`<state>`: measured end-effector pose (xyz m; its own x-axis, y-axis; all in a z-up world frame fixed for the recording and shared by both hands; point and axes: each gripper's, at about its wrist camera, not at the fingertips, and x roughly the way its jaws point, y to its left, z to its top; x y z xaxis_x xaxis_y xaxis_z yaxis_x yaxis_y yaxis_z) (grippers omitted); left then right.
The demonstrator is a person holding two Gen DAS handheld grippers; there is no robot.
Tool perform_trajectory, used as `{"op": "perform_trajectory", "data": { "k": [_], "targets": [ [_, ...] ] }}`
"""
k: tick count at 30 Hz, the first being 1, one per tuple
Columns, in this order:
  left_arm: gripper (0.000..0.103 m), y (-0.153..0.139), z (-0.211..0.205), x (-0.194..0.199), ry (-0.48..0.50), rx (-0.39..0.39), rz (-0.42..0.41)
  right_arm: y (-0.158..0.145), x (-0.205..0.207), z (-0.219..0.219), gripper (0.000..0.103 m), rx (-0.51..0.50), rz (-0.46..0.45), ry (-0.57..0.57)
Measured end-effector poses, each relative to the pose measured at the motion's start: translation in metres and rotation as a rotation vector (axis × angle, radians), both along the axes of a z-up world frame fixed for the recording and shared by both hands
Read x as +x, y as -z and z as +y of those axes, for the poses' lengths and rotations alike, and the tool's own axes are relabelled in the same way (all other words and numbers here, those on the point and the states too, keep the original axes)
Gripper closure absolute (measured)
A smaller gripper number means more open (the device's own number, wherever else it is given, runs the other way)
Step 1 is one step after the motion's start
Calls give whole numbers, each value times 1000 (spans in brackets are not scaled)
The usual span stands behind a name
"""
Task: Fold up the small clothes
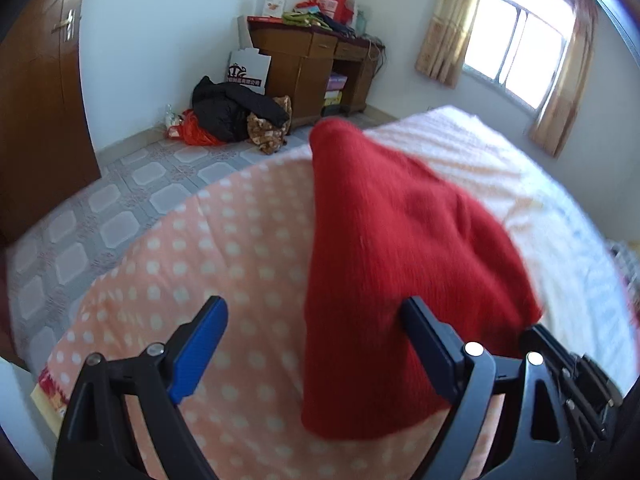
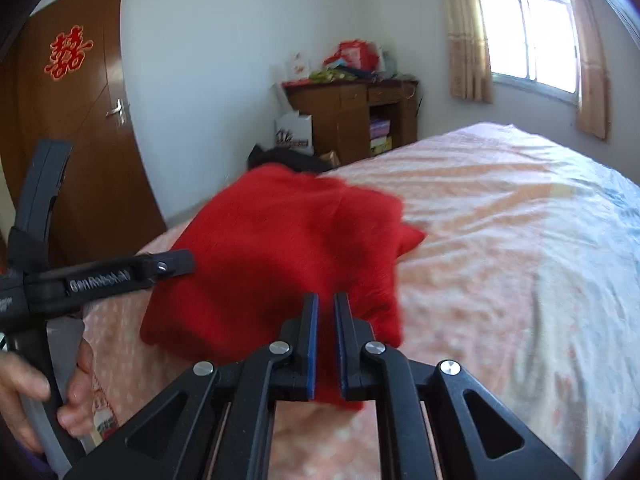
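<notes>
A small red knitted garment (image 1: 384, 248) lies on the pink dotted bedspread (image 1: 224, 248), partly folded and blurred. My left gripper (image 1: 316, 320) is open, its fingers wide apart; the garment's near edge lies between them, against the right finger. In the right wrist view the garment (image 2: 280, 256) lies near the bed's left edge. My right gripper (image 2: 326, 320) is shut on the garment's near right corner, with red cloth showing between the pads. The left gripper (image 2: 120, 272) also shows at the left, held by a hand.
The bed (image 2: 500, 240) stretches right toward a curtained window (image 2: 528, 36). A wooden desk (image 1: 316, 64) with clutter stands at the far wall, with a black jacket (image 1: 236, 108) and bags on the tiled floor. A brown door (image 2: 80, 128) is on the left.
</notes>
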<state>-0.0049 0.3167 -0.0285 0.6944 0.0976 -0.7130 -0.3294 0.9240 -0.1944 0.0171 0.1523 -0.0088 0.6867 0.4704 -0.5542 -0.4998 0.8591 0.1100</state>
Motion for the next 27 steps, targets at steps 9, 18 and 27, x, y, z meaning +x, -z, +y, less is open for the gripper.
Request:
{"op": "perform_trajectory", "data": {
  "k": [9, 18, 27],
  "targets": [
    [11, 15, -11, -3, 2, 74, 48, 41, 6, 13, 96, -74, 87, -11],
    [11, 7, -30, -34, 25, 140, 41, 35, -19, 4, 93, -87, 130, 4],
    [10, -1, -53, -78, 62, 196, 29, 37, -88, -34, 72, 45, 225, 62]
  ]
}}
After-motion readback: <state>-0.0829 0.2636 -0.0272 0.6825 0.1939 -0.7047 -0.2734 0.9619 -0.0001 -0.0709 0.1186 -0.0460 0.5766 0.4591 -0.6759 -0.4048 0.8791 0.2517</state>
